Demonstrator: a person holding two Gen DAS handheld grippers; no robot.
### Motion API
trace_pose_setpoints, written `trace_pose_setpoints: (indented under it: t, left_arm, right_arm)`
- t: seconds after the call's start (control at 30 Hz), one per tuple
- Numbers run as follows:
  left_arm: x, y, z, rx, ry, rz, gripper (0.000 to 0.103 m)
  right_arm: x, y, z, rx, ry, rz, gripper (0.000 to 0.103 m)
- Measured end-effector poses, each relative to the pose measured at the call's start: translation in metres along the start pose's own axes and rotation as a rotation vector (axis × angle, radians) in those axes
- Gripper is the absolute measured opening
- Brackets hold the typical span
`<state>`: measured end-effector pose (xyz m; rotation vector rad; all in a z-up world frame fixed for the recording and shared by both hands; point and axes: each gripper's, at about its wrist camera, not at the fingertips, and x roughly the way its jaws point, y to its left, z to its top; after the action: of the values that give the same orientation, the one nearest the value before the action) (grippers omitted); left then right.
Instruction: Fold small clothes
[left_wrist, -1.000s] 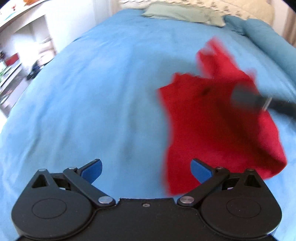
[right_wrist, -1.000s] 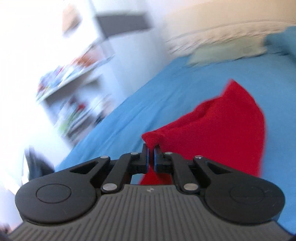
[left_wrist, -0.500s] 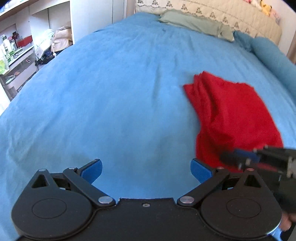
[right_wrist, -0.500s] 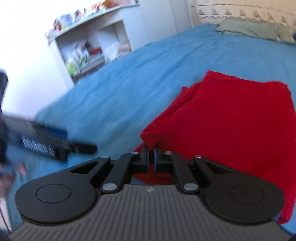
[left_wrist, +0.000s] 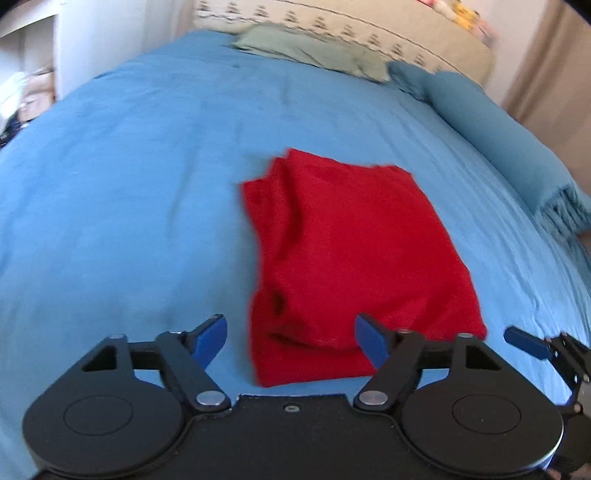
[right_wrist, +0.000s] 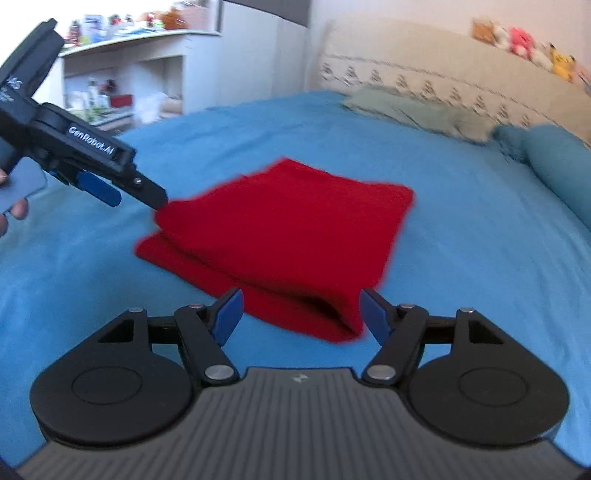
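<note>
A red garment (left_wrist: 354, 258) lies folded in layers on the blue bed (left_wrist: 129, 184); it also shows in the right wrist view (right_wrist: 288, 236). My left gripper (left_wrist: 291, 341) is open and empty, just in front of the garment's near edge. My right gripper (right_wrist: 301, 314) is open and empty, with the garment's near corner lying between its fingers. In the right wrist view the left gripper (right_wrist: 122, 192) is at the garment's left corner. In the left wrist view one blue fingertip (left_wrist: 524, 341) of the right gripper shows at the garment's right.
A grey-green pillow (left_wrist: 314, 50) and a beige headboard cover (right_wrist: 443, 85) lie at the bed's far end. A rolled teal blanket (left_wrist: 509, 147) lies along the right side. White shelves with clutter (right_wrist: 110, 85) stand to the left of the bed.
My right gripper has opened and let go of the red garment, which now lies flat on the bed. My left gripper has moved closer to the garment.
</note>
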<state>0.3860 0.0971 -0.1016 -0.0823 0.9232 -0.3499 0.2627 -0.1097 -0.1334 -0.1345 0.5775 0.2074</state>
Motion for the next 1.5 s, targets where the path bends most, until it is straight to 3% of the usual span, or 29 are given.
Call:
trace_pose_setpoints:
  t: [0.1, 0.3, 0.37, 0.4, 0.43, 0.47, 0.67, 0.9, 0.97, 1.0, 1.23, 1.4, 1.5]
  left_arm:
    - [0.01, -0.01, 0.0, 0.006, 0.012, -0.007, 0.063]
    - [0.016, -0.004, -0.002, -0.049, 0.036, -0.005, 0.059]
    - [0.019, -0.001, -0.001, -0.059, 0.04, -0.004, 0.053]
    - [0.02, -0.001, -0.002, -0.062, 0.039, -0.005, 0.038]
    - [0.022, -0.001, -0.002, -0.067, 0.041, -0.008, 0.012]
    - [0.024, 0.0, -0.001, -0.07, 0.049, -0.014, 0.01]
    - [0.005, -0.005, -0.002, 0.008, -0.007, 0.012, 0.01]
    - [0.001, -0.006, 0.002, -0.009, -0.018, 0.004, 0.01]
    - [-0.003, -0.007, 0.002, -0.005, -0.029, -0.001, 0.01]
    - [-0.007, -0.007, 0.001, -0.001, -0.038, -0.001, 0.01]
    - [-0.026, -0.012, -0.025, 0.002, -0.07, -0.013, 0.009]
    - [0.001, -0.006, -0.041, -0.042, -0.036, 0.01, 0.011]
    - [-0.003, -0.007, -0.043, -0.046, -0.059, 0.026, 0.027]
  right_arm:
    - [0.002, -0.014, -0.004, 0.038, 0.012, -0.001, 0.083]
    - [0.004, -0.02, -0.003, 0.063, -0.003, 0.002, 0.083]
    - [0.007, -0.019, -0.002, 0.065, -0.006, 0.009, 0.083]
    - [0.006, -0.018, -0.002, 0.065, -0.006, 0.01, 0.083]
    - [0.007, -0.018, -0.003, 0.064, -0.005, 0.011, 0.083]
    - [0.008, -0.017, -0.003, 0.064, -0.003, 0.011, 0.083]
    - [0.022, -0.017, -0.004, 0.038, 0.041, -0.049, 0.079]
    - [0.039, -0.027, -0.007, 0.041, 0.065, -0.114, 0.053]
    - [0.038, -0.025, -0.004, 0.025, 0.035, -0.141, 0.04]
    - [0.036, -0.024, -0.002, 0.01, 0.02, -0.144, 0.024]
    - [0.007, -0.026, 0.005, 0.01, -0.081, -0.124, 0.02]
    - [0.021, -0.037, -0.017, 0.06, 0.016, -0.092, 0.02]
    - [0.03, -0.038, -0.023, 0.047, 0.062, -0.079, 0.026]
